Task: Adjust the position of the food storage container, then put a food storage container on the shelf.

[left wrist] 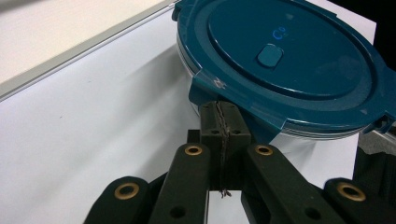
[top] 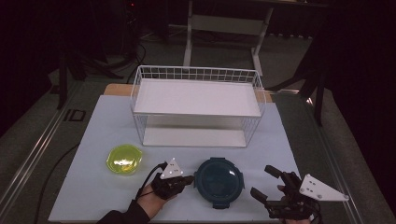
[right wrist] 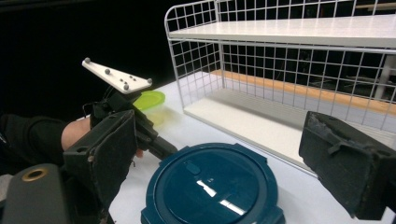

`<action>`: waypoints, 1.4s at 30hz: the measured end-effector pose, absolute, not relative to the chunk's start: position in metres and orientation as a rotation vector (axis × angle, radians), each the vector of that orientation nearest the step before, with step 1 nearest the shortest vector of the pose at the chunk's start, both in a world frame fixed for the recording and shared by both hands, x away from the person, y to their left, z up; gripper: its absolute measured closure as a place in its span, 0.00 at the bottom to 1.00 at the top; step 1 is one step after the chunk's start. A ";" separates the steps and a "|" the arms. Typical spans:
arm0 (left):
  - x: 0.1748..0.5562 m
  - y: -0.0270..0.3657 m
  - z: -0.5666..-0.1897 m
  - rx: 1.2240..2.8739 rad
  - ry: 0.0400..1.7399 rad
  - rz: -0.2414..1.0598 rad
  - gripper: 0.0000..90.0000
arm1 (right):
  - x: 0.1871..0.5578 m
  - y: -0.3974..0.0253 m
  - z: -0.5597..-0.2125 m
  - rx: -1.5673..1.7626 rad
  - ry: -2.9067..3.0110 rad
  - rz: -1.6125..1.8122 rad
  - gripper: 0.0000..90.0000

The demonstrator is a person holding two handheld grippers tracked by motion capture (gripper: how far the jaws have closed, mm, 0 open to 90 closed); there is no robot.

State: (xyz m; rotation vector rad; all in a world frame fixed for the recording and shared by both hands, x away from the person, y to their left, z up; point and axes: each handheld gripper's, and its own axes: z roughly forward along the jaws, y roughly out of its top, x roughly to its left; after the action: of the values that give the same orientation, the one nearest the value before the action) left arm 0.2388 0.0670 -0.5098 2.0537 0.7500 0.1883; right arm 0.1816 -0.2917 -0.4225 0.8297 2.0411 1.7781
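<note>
Far left, a yellow-lidded tub (top: 124,159) sits untouched. Left gripper (top: 188,179) has its jaws pinched together, tips right at a latch tab on the left edge of the teal-lidded container (top: 219,182), which sits near the front of the mat, in front of the wire rack (top: 196,105). Right gripper (top: 262,184) waits just right of the container, jaws spread wide. Best move, I'd say: brace the container with the right while the left works the tab, keeping pressure low so it doesn't slide.
</note>
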 end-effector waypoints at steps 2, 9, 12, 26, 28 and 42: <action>0.239 0.065 -0.510 2.055 0.747 0.185 0.99 | 0.182 -0.290 -0.424 0.833 2.051 1.778 0.12; 0.240 0.066 -0.507 2.050 0.730 0.174 0.98 | 0.182 -0.289 -0.425 0.830 2.040 1.767 0.12; 0.238 0.069 -0.495 2.018 0.703 0.160 0.90 | 0.180 -0.290 -0.423 0.826 2.027 1.751 0.12; 0.222 0.082 -0.451 1.885 0.671 0.054 0.08 | 0.179 -0.289 -0.419 0.810 2.066 1.668 0.11; 0.221 0.083 -0.443 1.889 0.666 0.034 0.06 | 0.179 -0.290 -0.418 0.825 2.057 1.673 0.11; 0.234 0.073 -0.438 1.903 0.707 -0.037 0.03 | 0.183 -0.295 -0.411 0.898 2.029 1.657 0.16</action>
State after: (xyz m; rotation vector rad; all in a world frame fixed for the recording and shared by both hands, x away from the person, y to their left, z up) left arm 0.2342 0.0726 -0.4381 1.9025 0.7069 -0.0372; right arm 0.1833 -0.2946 -0.4110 0.8984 2.0295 1.6572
